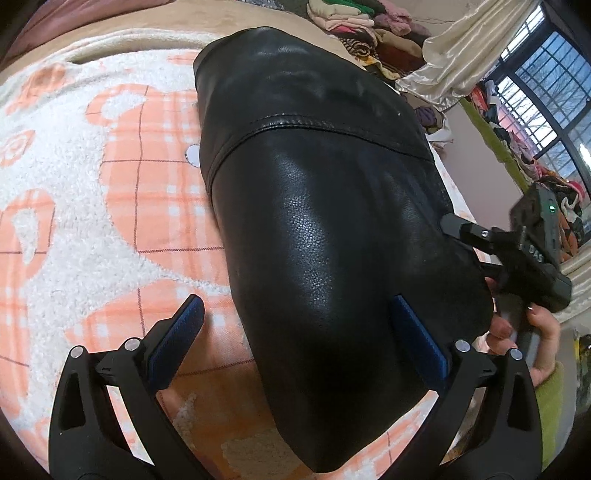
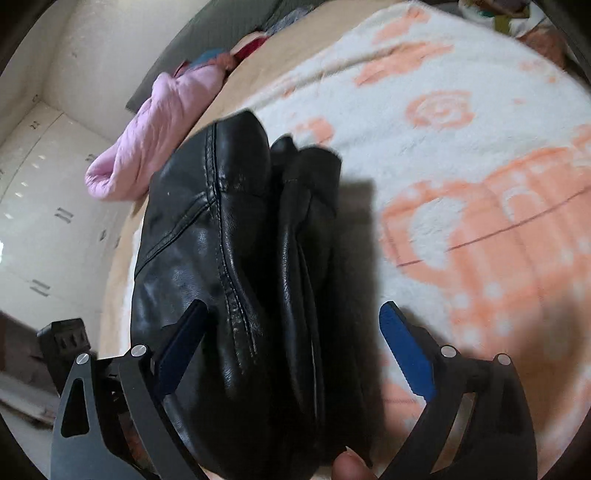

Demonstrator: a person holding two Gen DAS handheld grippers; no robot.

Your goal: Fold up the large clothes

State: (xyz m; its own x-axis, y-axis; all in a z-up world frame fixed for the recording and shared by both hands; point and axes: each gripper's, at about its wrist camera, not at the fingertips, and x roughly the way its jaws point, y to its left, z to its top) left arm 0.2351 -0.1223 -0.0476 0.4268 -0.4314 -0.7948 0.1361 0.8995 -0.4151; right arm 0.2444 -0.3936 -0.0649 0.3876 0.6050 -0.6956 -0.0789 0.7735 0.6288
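A black leather jacket [image 1: 332, 221], folded into a thick bundle, lies on a white and orange blanket [image 1: 92, 184]. My left gripper [image 1: 297, 300] hovers over its near end with the jaws wide open; one blue pad is above the leather and the other above the blanket. My right gripper [image 1: 465, 236] comes in at the jacket's right edge, held by a hand [image 1: 535, 332]. In the right wrist view the right gripper [image 2: 292, 306] stands open astride the jacket [image 2: 229, 240], its pads not pressing on the leather. A fingertip [image 2: 347, 467] shows at the bottom.
The blanket [image 2: 461, 166] covers a bed. A pile of mixed clothes [image 1: 354, 22] is heaped at the far end, beside a cream curtain [image 1: 472, 48] and a window [image 1: 546, 103]. A pink padded jacket [image 2: 147, 136] lies at the bed's edge near white wardrobe doors [image 2: 44, 206].
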